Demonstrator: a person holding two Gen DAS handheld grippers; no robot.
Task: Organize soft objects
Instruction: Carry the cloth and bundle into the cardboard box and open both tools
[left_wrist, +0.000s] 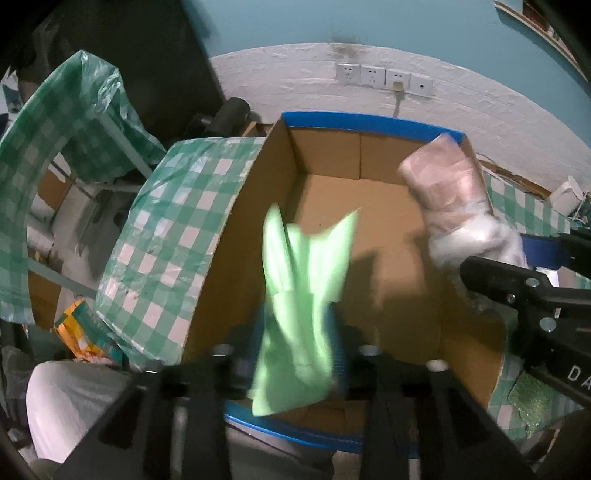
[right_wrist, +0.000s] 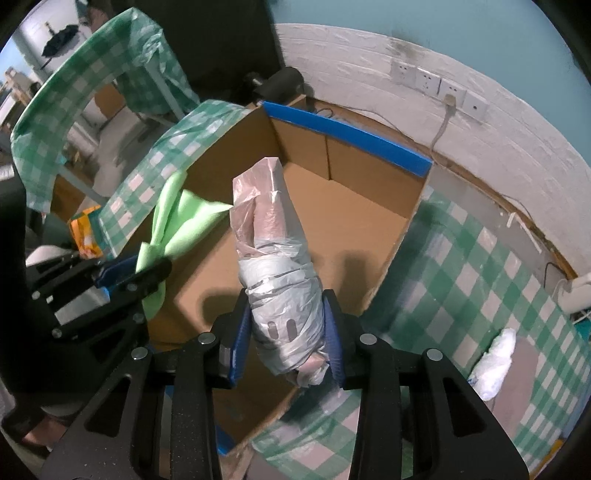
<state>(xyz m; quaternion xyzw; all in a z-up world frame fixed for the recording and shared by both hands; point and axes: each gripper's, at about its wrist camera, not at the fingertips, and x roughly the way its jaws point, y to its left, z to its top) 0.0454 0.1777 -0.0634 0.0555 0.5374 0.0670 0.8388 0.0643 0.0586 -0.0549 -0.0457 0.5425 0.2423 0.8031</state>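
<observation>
The left hand-held gripper (left_wrist: 299, 354) clamps a light green cloth (left_wrist: 303, 295) above the open cardboard box (left_wrist: 369, 236) on the checkered tabletop (right_wrist: 480, 280). To its right, the right hand-held gripper (right_wrist: 288, 343) grips a plastic-wrapped bundle (right_wrist: 277, 280), also held over the box interior.

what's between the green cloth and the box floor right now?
Nothing visible. In the left wrist view the green cloth, clamped in the left gripper, hangs over the cardboard box; the brown floor below it looks bare apart from shadows.
</observation>
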